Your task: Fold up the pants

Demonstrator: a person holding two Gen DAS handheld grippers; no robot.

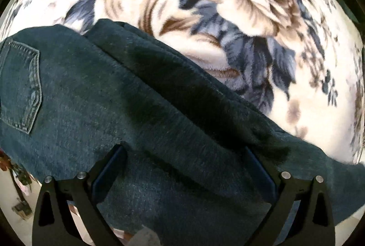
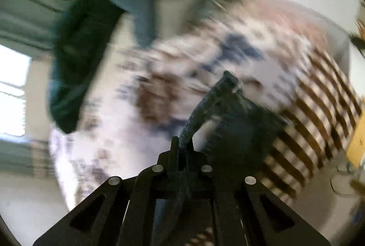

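— Dark denim filled the near field of the left wrist view. Where did the pants (image 1: 95,95) lie?

— Draped over the bed's floral blanket (image 1: 239,17), running to its near edge, back pocket (image 1: 19,86) up at the left. The left hand-held gripper (image 1: 184,154) stood wide, fingers straddling the cloth with nothing pinched; probably steadying the seat end while the other end was carried.

— And the right one?

— The right hand-held gripper (image 2: 182,143) was clamped on a narrow fold of the pants, apparently a hem or leg end, raised above the blanket, I'd judge to bring it over for a fold.

— What couldn't you make out?

— The right view was badly smeared. A dark hanging shape (image 2: 79,51) at upper left couldn't be identified.
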